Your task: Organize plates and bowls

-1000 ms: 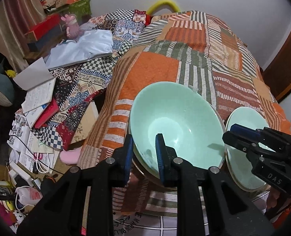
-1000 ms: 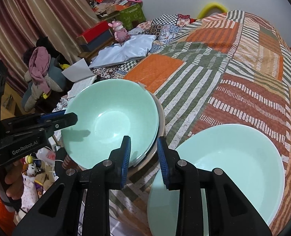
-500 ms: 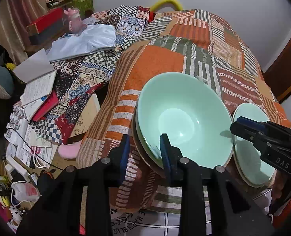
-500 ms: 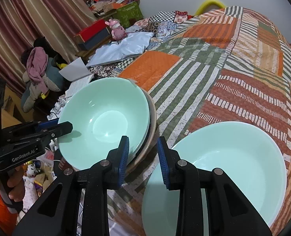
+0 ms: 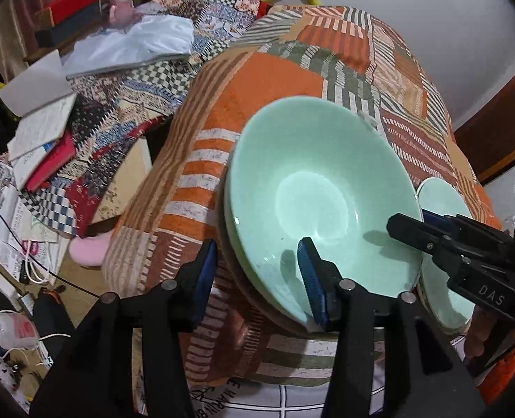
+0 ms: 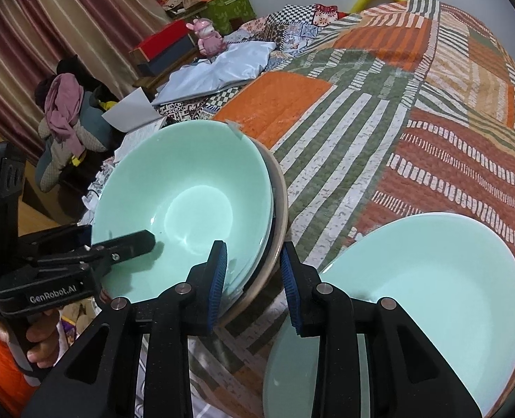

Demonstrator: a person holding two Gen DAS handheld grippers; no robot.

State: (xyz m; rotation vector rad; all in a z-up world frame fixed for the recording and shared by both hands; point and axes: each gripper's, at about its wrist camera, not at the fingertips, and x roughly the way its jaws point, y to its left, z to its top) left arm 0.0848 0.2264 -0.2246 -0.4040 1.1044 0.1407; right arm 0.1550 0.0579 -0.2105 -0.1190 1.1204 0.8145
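A stack of mint green bowls (image 5: 313, 202) rests on a brown plate (image 6: 281, 209) at the near edge of a patchwork quilt (image 5: 278, 73). My left gripper (image 5: 257, 275) is open, its fingers straddling the near rim of the stack: one inside the top bowl, one outside. My right gripper (image 6: 254, 278) is open too, straddling the stack's rim (image 6: 257, 254) from the right side. A separate mint green plate (image 6: 414, 296) lies to the right of the stack, partly under my right gripper. The same plate shows in the left wrist view (image 5: 442, 205) behind my right gripper (image 5: 414, 226).
The quilt covers a bed that stretches away. To the left, lower down, lie books and papers (image 5: 38, 139), a pale blue bag (image 5: 132, 45), boxes (image 6: 163, 45) and a pink toy (image 6: 208, 38). Cables (image 5: 31, 268) lie on the floor.
My left gripper has opened wider and moved in, so one finger now sits inside the top bowl. My right gripper has shifted left to straddle the stack's rim.
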